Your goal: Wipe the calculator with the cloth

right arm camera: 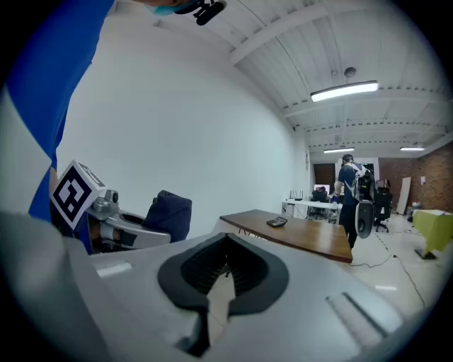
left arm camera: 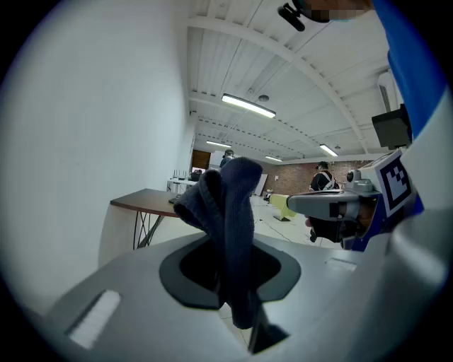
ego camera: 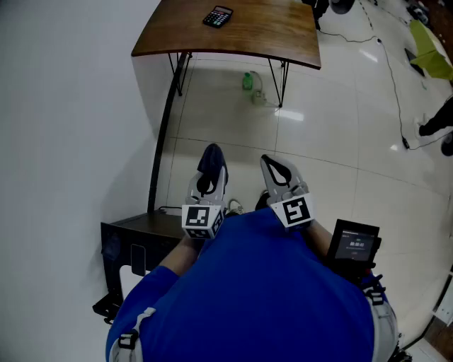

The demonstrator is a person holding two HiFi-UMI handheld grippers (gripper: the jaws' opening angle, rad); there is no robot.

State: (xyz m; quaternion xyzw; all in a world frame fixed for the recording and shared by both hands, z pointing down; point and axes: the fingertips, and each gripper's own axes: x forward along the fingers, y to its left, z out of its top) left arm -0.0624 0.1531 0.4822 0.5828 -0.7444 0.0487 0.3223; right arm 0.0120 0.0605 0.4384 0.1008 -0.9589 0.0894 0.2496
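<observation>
A black calculator (ego camera: 218, 16) lies on the brown wooden table (ego camera: 262, 35) far ahead, well beyond both grippers. It also shows small in the right gripper view, as the calculator (right arm camera: 276, 222) on the table (right arm camera: 304, 239). My left gripper (ego camera: 210, 175) is shut on a dark blue cloth (ego camera: 211, 157), held close to my body above the floor. In the left gripper view the cloth (left arm camera: 228, 205) stands bunched up out of the left gripper (left arm camera: 232, 272). Beside it my right gripper (ego camera: 276, 172) is shut and holds nothing; the right gripper (right arm camera: 224, 274) shows only a thin slit.
A black cabinet (ego camera: 134, 237) stands at my lower left against the white wall. A green bottle (ego camera: 248, 81) sits on the tiled floor under the table. A black device with a screen (ego camera: 356, 244) is at my right. People stand far off in the room (right arm camera: 350, 185).
</observation>
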